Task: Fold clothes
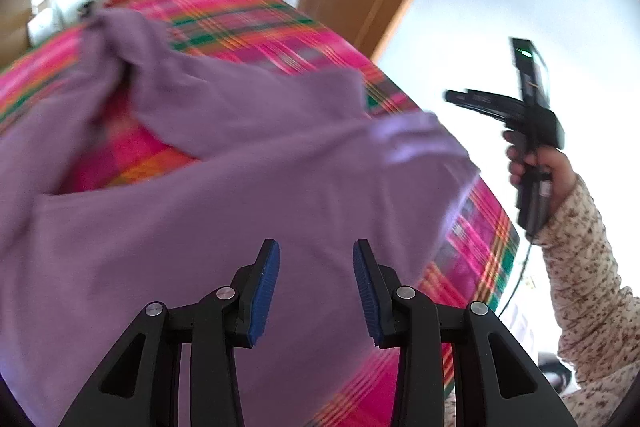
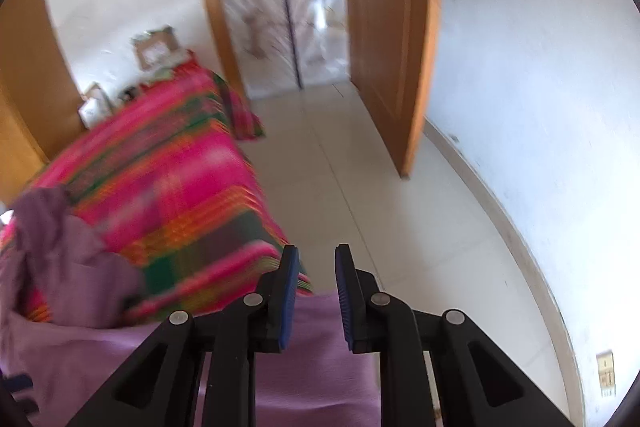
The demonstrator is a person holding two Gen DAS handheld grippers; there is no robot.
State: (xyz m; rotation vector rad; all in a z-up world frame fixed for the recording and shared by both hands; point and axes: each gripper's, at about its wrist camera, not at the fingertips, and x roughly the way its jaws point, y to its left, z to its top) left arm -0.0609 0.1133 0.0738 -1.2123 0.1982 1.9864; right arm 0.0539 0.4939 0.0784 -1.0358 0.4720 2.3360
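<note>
Left claw [image 1: 316, 255]: one, black plastic frame, two blue ribbed pads [image 1: 264, 291], jaws spread wide with nothing between them, poised over the garment. Four round metal pins show on its linkage.

Right claw [image 2: 317, 261]: one, same build, two blue ribbed pads [image 2: 290, 295], jaws parted by a narrower gap, holding nothing. In the left wrist view it appears off to the right, raised beside the bed, gripped by a hand [image 1: 532, 159] with a speckled cream sleeve [image 1: 588, 267]; a green light shows on its top.

Garment [image 1: 224, 187]: one, plain mauve, soft matte knit, rumpled. It lies spread across the near part of the bed with a fold lifted so the cover shows through underneath, and a bunched end trailing toward the far left. In the right wrist view its near edge lies under the claw.

Bed cover [image 1: 256, 31]: one, woven plaid in pink, orange and green, draped over the bed's edge.

Door [image 2: 384, 39]: one, orange-brown wood, panelled, standing open, metal latch at its edge.

Floor [image 2: 360, 167]: pale glossy tiles.

Wall [image 2: 540, 67]: white, scuffed low down.

Boxes [image 2: 156, 47]: some cardboard ones beyond the bed's far end, too blurred to count.
</note>
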